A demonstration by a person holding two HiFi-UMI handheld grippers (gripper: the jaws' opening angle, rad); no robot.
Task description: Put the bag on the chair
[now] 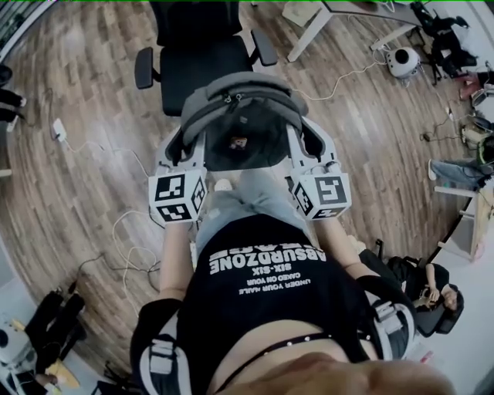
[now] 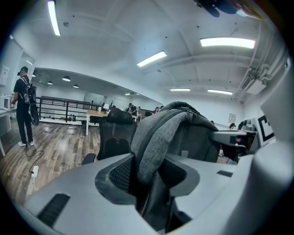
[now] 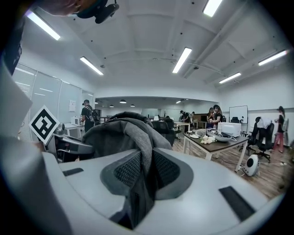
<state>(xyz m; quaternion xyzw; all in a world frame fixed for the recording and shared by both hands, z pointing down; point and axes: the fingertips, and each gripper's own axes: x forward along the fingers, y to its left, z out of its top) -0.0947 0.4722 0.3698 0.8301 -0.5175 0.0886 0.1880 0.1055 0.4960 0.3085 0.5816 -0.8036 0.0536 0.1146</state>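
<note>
The gray bag (image 1: 243,116) was up in the air in front of the person, held between the two grippers. The left gripper (image 2: 148,170) had its jaws squeezed on a thick gray fold on the bag's left side. The right gripper (image 3: 143,169) had its jaws pinched tight on a thinner gray fold on the bag's right side. The top of the bag was open and looked dark inside.

The black chair (image 1: 202,58) stood just past the bag, on the far side. Its seat faced the person and it had an armrest on each side. From above, the bag covered the near edge of the seat. I could not tell if it touched the seat.

The wooden floor (image 1: 85,154) had white cables (image 1: 127,247) lying on it to the left. A white table (image 1: 340,15) stood far off to the right.
</note>
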